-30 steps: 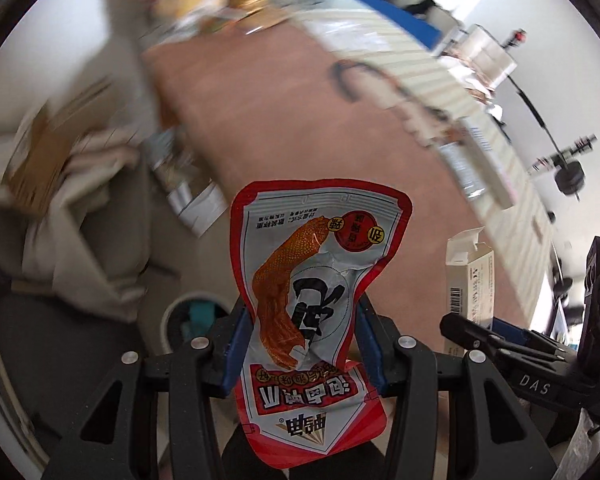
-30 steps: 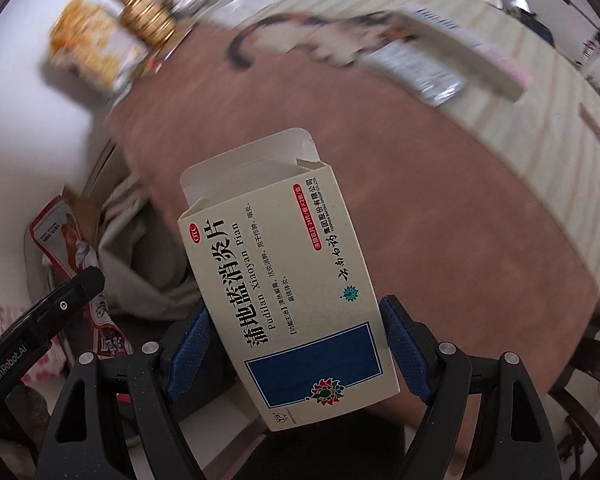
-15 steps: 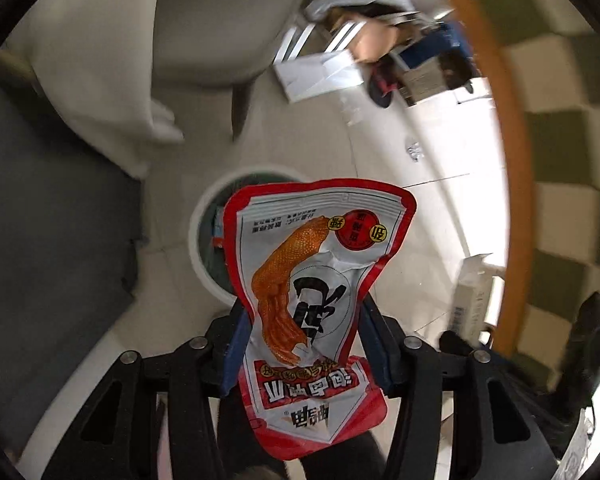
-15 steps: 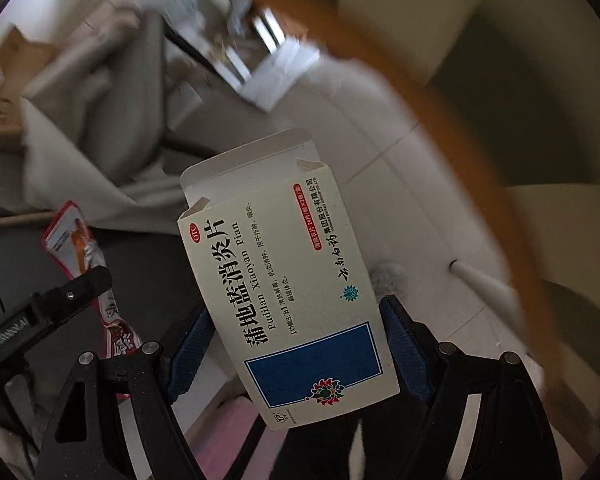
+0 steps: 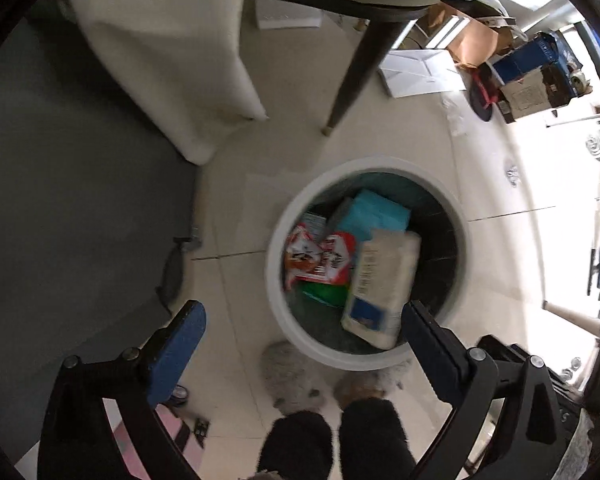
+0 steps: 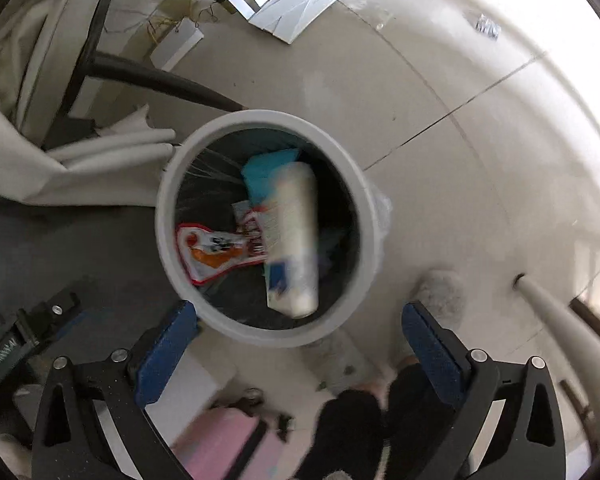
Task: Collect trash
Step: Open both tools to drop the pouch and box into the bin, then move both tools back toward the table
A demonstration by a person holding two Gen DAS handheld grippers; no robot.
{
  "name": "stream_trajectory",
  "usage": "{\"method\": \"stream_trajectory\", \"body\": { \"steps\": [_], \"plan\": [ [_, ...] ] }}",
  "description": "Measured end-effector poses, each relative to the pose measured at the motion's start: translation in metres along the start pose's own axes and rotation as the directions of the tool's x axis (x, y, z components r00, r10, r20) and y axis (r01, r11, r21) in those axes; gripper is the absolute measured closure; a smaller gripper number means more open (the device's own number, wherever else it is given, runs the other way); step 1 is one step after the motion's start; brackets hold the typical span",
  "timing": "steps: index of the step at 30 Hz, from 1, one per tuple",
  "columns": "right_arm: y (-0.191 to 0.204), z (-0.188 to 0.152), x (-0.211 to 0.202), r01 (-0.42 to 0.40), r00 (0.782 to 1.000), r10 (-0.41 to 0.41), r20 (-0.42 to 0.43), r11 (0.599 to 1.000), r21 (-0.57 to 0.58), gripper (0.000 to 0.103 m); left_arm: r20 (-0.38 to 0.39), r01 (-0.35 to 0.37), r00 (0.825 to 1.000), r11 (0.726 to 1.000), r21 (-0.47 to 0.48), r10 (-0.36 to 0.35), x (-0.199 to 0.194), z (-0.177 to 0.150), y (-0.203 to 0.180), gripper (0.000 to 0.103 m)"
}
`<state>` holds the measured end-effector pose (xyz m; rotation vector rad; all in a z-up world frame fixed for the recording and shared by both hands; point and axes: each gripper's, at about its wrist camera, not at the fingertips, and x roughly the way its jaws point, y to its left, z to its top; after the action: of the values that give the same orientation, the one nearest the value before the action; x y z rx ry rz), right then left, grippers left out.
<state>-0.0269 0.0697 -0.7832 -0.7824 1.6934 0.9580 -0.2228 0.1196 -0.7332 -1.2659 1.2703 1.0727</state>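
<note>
Pale floor tiles surround the round bin (image 6: 364, 200), where the medicine box (image 6: 292, 240) and snack pouch (image 6: 208, 252) lie; both hand-held grippers, left (image 5: 300, 344) and right (image 6: 300, 340), gape empty, this load done.

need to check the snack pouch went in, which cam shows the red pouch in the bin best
The right wrist view: the red snack pouch lies nearly whole inside the bin. In the left wrist view it is blurred and crumpled beside the white medicine box.

White bin (image 6: 168, 208), seemingly red-white pouch (image 6: 212, 250)
</note>
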Motion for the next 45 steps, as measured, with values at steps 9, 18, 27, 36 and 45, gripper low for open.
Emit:
{"method": "stream_trajectory", "body": {
  "steps": [9, 18, 27, 36, 45],
  "plan": [
    [0.016, -0.012, -0.041, 0.204, 0.978, -0.198, 0.062, 0.974, -0.101, 0.000, 0.047, -0.070, 0.997, 0.996, 0.059, 0.068, -0.049, -0.024, -0.006, 0.003],
    [0.040, -0.035, -0.124, 0.245, 0.967, -0.228, 0.116, 0.956, -0.161, 0.000, 0.091, -0.069, 0.994, 0.996, 0.064, 0.063, -0.122, -0.044, -0.008, 0.003],
    [0.068, -0.067, -0.233, 0.249, 0.960, -0.217, 0.176, 0.951, -0.186, 0.000, 0.127, -0.033, 0.992, 0.996, 0.084, 0.022, -0.217, -0.078, -0.010, 0.003],
    [0.090, -0.112, -0.344, 0.206, 0.962, -0.164, 0.220, 0.961, -0.183, 0.000, 0.192, -0.043, 0.981, 0.993, 0.109, 0.021, -0.324, -0.110, -0.009, 0.003],
    [0.099, -0.134, -0.439, 0.051, 0.965, -0.006, 0.263, 0.985, -0.164, 0.000, 0.333, -0.114, 0.941, 0.985, 0.127, 0.066, -0.420, -0.119, -0.026, 0.003]
  ]
}}
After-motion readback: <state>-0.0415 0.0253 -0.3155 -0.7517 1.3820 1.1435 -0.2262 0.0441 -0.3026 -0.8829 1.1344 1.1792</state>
